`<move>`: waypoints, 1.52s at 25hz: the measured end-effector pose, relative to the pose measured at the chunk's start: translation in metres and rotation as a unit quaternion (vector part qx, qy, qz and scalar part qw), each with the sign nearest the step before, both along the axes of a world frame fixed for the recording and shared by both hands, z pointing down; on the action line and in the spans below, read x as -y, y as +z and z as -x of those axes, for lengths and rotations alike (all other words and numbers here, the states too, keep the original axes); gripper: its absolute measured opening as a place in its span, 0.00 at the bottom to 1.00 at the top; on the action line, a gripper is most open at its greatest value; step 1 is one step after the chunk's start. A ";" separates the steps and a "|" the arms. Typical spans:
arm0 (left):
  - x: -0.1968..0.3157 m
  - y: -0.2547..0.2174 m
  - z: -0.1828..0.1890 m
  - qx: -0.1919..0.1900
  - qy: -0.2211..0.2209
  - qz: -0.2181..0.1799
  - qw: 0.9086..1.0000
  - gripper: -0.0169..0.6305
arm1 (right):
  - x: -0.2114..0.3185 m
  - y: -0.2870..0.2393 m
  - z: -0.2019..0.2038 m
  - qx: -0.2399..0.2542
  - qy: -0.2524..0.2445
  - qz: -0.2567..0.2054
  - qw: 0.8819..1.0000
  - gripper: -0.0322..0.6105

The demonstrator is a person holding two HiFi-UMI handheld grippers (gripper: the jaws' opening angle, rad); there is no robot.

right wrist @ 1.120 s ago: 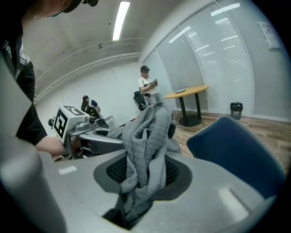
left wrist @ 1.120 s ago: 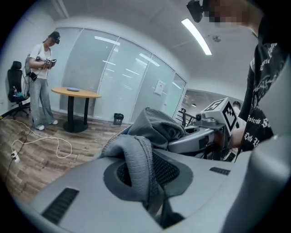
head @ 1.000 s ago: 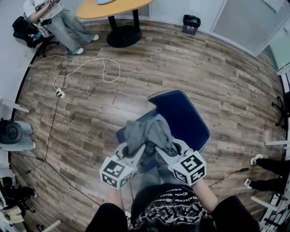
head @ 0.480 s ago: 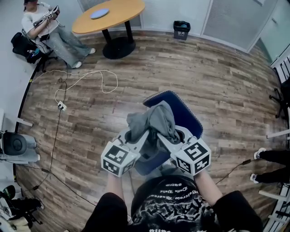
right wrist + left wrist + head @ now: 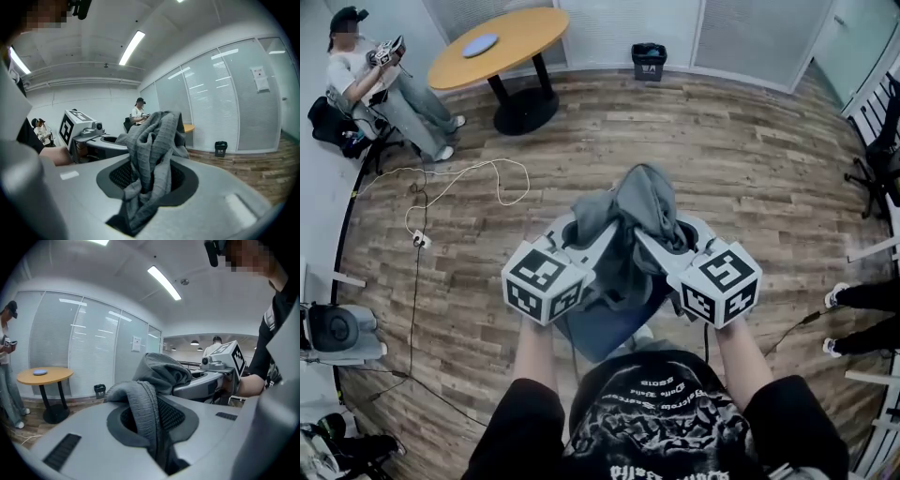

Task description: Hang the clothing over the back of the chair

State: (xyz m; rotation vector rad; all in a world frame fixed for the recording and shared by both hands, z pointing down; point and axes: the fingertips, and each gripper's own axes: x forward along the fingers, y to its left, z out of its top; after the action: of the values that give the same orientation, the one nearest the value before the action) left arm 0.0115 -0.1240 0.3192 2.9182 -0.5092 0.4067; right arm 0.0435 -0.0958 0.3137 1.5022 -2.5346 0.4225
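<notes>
Right now, head view: L gripper (image 5: pixel 592 251) & R gripper (image 5: pixel 661 248) sit side by side above the chair (image 5: pixel 592 333), each clamped on the grey clothing (image 5: pixel 642 202). Garment is bunched in a lump betw. the two, raised over the chair, w/ loose cloth hanging down in front of it. Only a bit of blue seat shows beneath. Chair back is covered by the cloth from here, so can't tell if fabric touches it.

Gripper views add detail the head cam lacks. L gripper view: a ribbed fold pinched betw. its jaws, jaws nearly together on it, rest of the cloth mounding up beyond, R gripper off to one side. R gripper view: a thicker wad of the same knit squeezed in its jaws, tail dangling below. Neither shows the chair. Both show ceiling w/ strip lights (image 5: pixel 164 282) & glass partitions (image 5: pixel 225 93) w/ white blinds.

Room: wood-plank floor (image 5: pixel 750 159) under the chair. Round wooden table (image 5: pixel 511 33) well beyond the chair, upper L, w/ a blue dish (image 5: pixel 480 44) on it. Seated person (image 5: pixel 356 80) further L of the chair, near that table. Black bin (image 5: pixel 648 58) beyond the chair, by the wall. White cable (image 5: pixel 459 183) loops on the floor L of the chair. Someone's legs & shoes (image 5: pixel 853 309) R of the chair, well apart.
</notes>
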 end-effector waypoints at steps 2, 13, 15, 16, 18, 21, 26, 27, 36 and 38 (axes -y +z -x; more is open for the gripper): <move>0.006 -0.011 -0.010 0.001 0.006 -0.009 1.000 0.10 | 0.005 -0.011 -0.009 -0.003 0.006 -0.003 1.000 0.24; 0.019 -0.039 -0.070 0.022 0.065 -0.034 0.997 0.10 | 0.016 -0.038 -0.064 -0.017 0.062 -0.010 0.998 0.24; 0.025 -0.043 -0.083 0.021 0.067 -0.035 0.997 0.10 | 0.021 -0.042 -0.078 -0.017 0.075 -0.013 0.997 0.24; 0.029 -0.044 -0.089 0.017 0.065 -0.031 0.997 0.10 | 0.025 -0.042 -0.085 -0.015 0.081 -0.012 0.997 0.24; 0.035 -0.040 -0.101 0.005 0.059 -0.016 0.998 0.10 | 0.031 -0.038 -0.099 -0.010 0.095 -0.002 0.995 0.25; 0.042 -0.023 -0.120 0.007 0.053 0.006 0.999 0.10 | 0.038 -0.022 -0.117 -0.016 0.114 0.021 0.993 0.25; 0.057 -0.002 -0.149 0.016 0.054 0.032 0.998 0.10 | 0.052 0.001 -0.147 -0.014 0.152 0.044 0.987 0.26; 0.061 0.002 -0.154 0.018 0.054 0.037 0.998 0.10 | 0.056 0.005 -0.153 -0.012 0.156 0.049 0.986 0.26; 0.086 0.050 -0.202 0.048 0.055 0.070 0.995 0.10 | 0.081 0.060 -0.204 0.001 0.182 0.129 0.975 0.29; 0.090 0.061 -0.213 0.056 0.051 0.082 0.994 0.11 | 0.086 0.073 -0.214 0.003 0.187 0.141 0.972 0.29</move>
State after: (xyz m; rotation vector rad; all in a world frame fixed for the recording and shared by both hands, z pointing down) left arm 0.2246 -0.2142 0.3807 2.7823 -0.3241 0.5985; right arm 0.2579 -0.1819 0.3867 1.8561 -2.0750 0.8015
